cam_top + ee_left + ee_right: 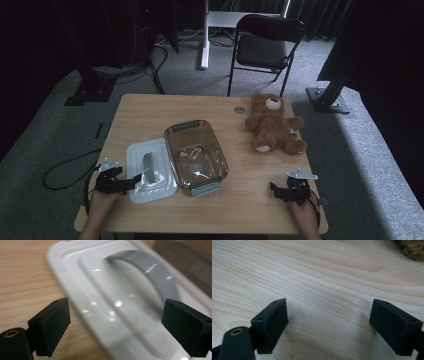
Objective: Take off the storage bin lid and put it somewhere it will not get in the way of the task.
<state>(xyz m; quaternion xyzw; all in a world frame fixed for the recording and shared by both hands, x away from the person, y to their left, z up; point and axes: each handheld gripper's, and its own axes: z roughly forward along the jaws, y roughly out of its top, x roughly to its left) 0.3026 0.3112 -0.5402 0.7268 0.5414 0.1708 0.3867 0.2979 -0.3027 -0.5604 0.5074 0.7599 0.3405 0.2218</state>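
You look to be lining up on the white lid [117, 302], which lies flat just left of the clear container [195, 156]. Your left gripper [115, 322] stands wide apart over the lid's near edge, holding nothing; next, close on its grey handle [152, 275]. Your right gripper [332, 325], well right of the container, gapes empty above the table [317, 272].

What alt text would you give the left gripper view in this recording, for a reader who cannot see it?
The left tool, jaws wide apart and empty, hovers over the near edge of a white lid lying on the wooden table. The lid's grey arched handle rises ahead, toward the right-hand jaw, and part of a clear container shows blurred at the upper right.
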